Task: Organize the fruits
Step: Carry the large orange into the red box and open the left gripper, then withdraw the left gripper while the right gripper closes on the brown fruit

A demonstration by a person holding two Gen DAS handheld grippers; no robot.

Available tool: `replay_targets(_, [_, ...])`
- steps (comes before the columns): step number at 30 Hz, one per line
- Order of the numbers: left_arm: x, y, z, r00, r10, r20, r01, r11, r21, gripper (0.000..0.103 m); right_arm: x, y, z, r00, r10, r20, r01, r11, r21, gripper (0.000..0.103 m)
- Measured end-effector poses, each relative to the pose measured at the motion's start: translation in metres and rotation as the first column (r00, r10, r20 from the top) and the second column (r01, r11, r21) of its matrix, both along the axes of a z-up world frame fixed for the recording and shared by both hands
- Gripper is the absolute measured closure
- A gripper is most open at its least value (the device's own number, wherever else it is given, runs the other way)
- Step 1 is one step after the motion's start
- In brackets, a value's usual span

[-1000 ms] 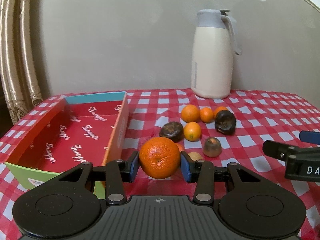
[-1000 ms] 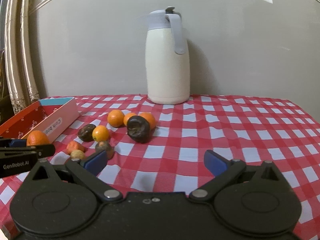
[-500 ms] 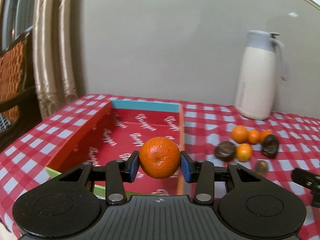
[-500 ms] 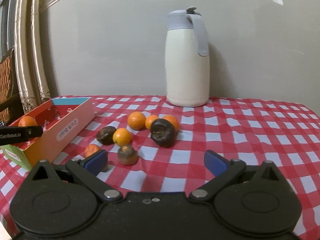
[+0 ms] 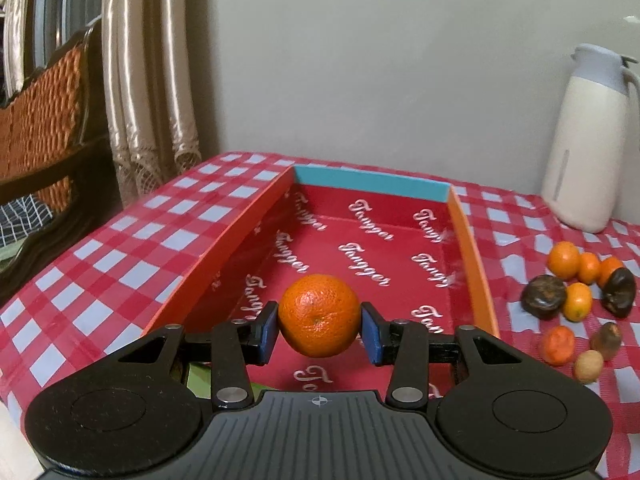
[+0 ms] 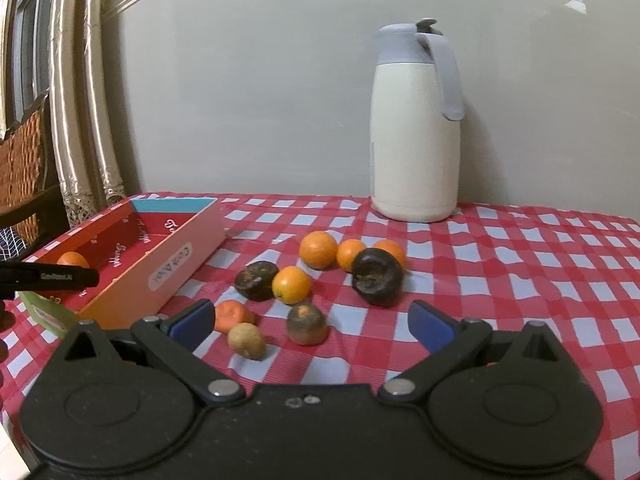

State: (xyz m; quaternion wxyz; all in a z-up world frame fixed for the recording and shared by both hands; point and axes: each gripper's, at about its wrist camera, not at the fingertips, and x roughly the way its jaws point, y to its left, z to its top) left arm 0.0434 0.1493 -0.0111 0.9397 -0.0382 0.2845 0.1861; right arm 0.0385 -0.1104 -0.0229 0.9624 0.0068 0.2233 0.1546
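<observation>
My left gripper (image 5: 319,330) is shut on an orange (image 5: 319,315) and holds it above the near end of the red box (image 5: 360,240). In the right wrist view the left gripper (image 6: 52,278) and its orange (image 6: 73,260) show over the box (image 6: 160,264). My right gripper (image 6: 312,324) is open and empty, above the cloth just in front of the loose fruit: several small oranges (image 6: 318,249), two dark fruits (image 6: 377,276), a brownish fruit (image 6: 307,323), a tan one (image 6: 247,340) and a reddish-orange one (image 6: 231,314).
A white thermos jug (image 6: 416,128) stands at the back of the red checked tablecloth (image 6: 520,280). Curtains (image 5: 148,80) and a wooden chair (image 5: 44,128) are past the table's left edge. The wall is close behind.
My left gripper carried the orange left from beside the fruit pile to over the box. My right gripper moved a little left and closer to the fruit, still open.
</observation>
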Motion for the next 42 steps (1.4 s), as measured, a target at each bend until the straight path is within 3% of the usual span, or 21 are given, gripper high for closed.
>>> replay_targets(12, [-0.007,0.006,0.004,0.999,0.034,0.021,-0.034,0.999,-0.004,0.059,0.003,0.019,0.003,0.999,0.038,-0.003,-0.038,0.999,-0.007,0.000])
replay_targets(13, [-0.008,0.006,0.004,0.999,0.033,0.027,-0.033,0.999,-0.005,0.055,0.003,0.020,0.004,1.000,0.029,0.002,-0.029,0.999,-0.018,0.000])
replay_targets(16, [-0.014,0.004,0.008,0.998,0.040,0.051,-0.041,0.999,0.019,0.018,0.003,0.018,0.004,1.000,0.006,0.002,-0.006,1.000,-0.030,0.000])
replay_targets(19, [-0.024,-0.004,0.014,0.995,0.033,0.093,-0.040,0.996,0.077,0.012,0.006,0.013,0.004,1.000,-0.018,-0.008,0.017,1.000,-0.009,0.000])
replay_targets(22, [-0.028,-0.006,0.016,0.995,0.025,0.097,-0.033,0.996,0.082,0.004,0.009,0.008,0.003,0.999,-0.035,-0.025,0.035,0.999,0.021,0.000])
replay_targets(31, [-0.053,-0.004,0.016,0.995,0.023,0.098,-0.030,0.997,0.070,0.003,0.021,0.004,-0.003,0.993,-0.063,-0.103,0.069,0.996,0.053,0.000])
replay_targets(38, [-0.074,0.010,0.012,0.993,0.059,0.099,-0.066,0.995,0.069,0.003,0.022,0.015,-0.001,0.995,-0.073,-0.064,0.073,0.997,0.008,0.000])
replay_targets(42, [-0.085,0.022,0.009,0.992,0.086,0.089,-0.091,0.994,0.062,0.003,0.028,0.017,-0.003,0.995,-0.065,-0.081,0.067,0.998,0.022,0.010])
